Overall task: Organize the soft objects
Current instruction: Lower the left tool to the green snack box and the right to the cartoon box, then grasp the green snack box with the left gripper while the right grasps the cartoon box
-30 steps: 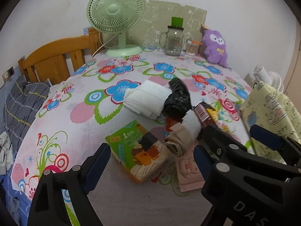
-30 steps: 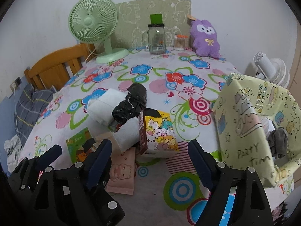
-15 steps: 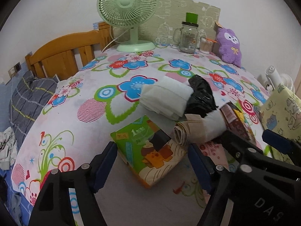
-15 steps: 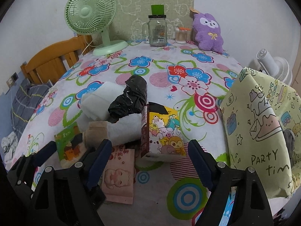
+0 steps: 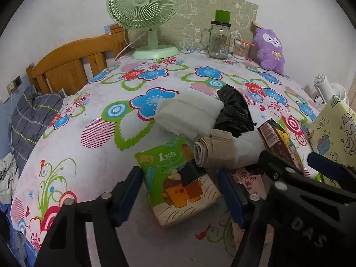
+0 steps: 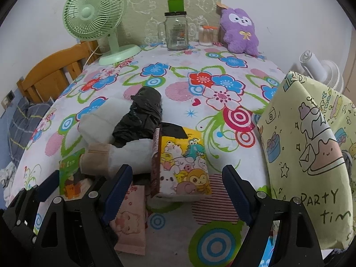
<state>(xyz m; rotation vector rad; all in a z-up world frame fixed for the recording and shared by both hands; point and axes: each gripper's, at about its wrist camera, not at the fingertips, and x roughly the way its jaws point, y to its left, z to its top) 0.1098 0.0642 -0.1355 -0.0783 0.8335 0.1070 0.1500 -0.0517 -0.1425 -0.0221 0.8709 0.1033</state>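
A heap of soft packs lies mid-table: a green tissue pack [image 5: 178, 178], a beige and white cloth roll [image 5: 222, 153], a white folded pack [image 5: 189, 115], a black bag [image 5: 233, 113], a yellow cartoon pack [image 6: 184, 166] and a pink pack [image 6: 131, 218]. My left gripper [image 5: 180, 191] is open, its fingers on either side of the green pack's near end. My right gripper [image 6: 178, 191] is open just before the yellow pack. A yellow "Party time" bag [image 6: 311, 155] stands at the right.
A green fan [image 5: 144, 17], a glass jar [image 5: 219, 40], a cotton swab tub [image 5: 241, 49] and a purple plush [image 5: 270, 49] stand along the table's far edge. A wooden headboard [image 5: 73, 66] and bedding are at the left. A white fan [image 6: 320, 71] is beyond the right edge.
Both grippers have moved forward and lower toward the heap. The left now straddles the green pack's near end; the right is closer to the yellow pack. Both stay open.
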